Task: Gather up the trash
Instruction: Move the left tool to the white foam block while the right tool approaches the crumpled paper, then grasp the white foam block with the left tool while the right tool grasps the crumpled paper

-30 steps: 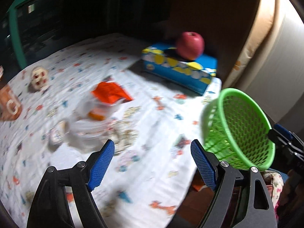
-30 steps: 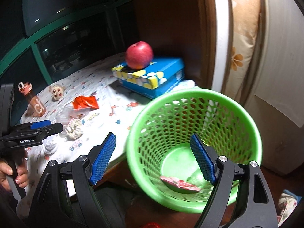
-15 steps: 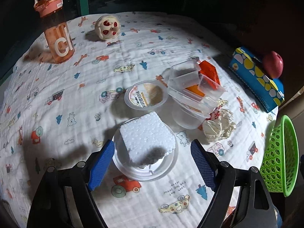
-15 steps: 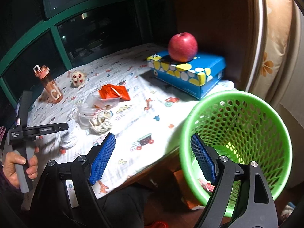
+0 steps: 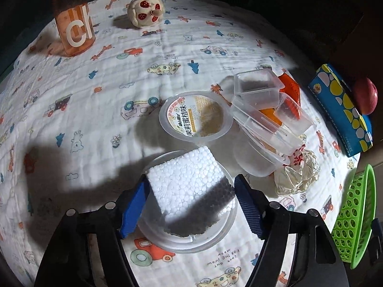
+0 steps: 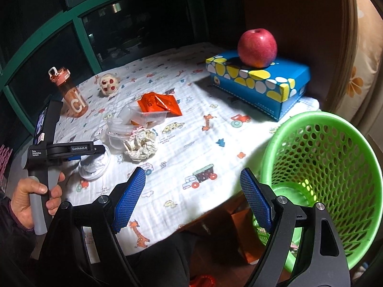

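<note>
Tablecloth (image 5: 167, 47) edge meets green basket (image 6: 335, 167); left jaws straddle foam block (image 5: 189, 179).

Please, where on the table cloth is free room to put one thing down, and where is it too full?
Free: the cloth between the water bottle and the jelly cup, and between the crumpled wrapper and the tissue box. Crowded: around the foam block, where clear trays and cups touch.

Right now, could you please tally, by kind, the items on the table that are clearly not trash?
Apple: 1
Blue box: 1
Orange bottle: 1
Round toy: 1
Total: 4
</note>
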A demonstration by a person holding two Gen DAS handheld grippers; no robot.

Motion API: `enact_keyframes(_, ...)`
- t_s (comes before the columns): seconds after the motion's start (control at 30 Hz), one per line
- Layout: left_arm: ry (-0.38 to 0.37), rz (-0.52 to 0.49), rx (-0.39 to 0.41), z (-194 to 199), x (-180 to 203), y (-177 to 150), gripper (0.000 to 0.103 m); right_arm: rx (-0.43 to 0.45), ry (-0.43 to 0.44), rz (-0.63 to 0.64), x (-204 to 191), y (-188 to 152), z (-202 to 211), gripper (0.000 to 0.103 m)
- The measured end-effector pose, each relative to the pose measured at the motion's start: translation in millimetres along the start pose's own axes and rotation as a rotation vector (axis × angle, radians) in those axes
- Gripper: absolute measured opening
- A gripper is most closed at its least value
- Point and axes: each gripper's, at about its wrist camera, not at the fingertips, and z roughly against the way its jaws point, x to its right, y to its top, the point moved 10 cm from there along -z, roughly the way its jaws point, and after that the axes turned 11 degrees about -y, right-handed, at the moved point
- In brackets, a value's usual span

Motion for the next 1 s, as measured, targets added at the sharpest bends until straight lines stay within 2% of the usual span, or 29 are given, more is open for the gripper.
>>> enact_keyframes(0.1,-0.006,-0.005,0.005,0.6,2.1,0.3,0.066,-0.011,0.02,0.019,-10.8,1.7,-8.1,0.081)
enact_keyframes(0.23,-0.051,0.003,0.01,7.8,5.1,-0.8,0.065,-0.032,0.056,0.041,-30.2,2.9,-21.1,0.081)
enact_keyframes(0.27,-0.055,-0.003,0.015,10.8,5.6,-0.9,0.049,-0.035,0.068,0.047,-35.9,3.2,-24.2,0.081)
enact_keyframes(0.37,-0.093,0.0,0.012,19.0,6.9,-1.9,0.049,-0.05,0.091,0.068,-51.5,3.9,-35.9,0.081)
enact_keyframes(0.47,-0.091,-0.017,0.032,26.2,5.4,0.7,0.049,-0.066,0.108,0.089,-66.2,4.8,-50.2,0.081)
enact_keyframes(0.67,-0.098,-0.018,0.003,22.0,0.6,-2.3,0.049,-0.086,0.145,0.132,-93.2,7.0,-72.5,0.081)
enact_keyframes(1.0,-0.113,0.007,-0.01,19.9,-7.9,-5.2,0.049,-0.118,0.135,0.196,-118.1,7.5,-113.7,0.081)
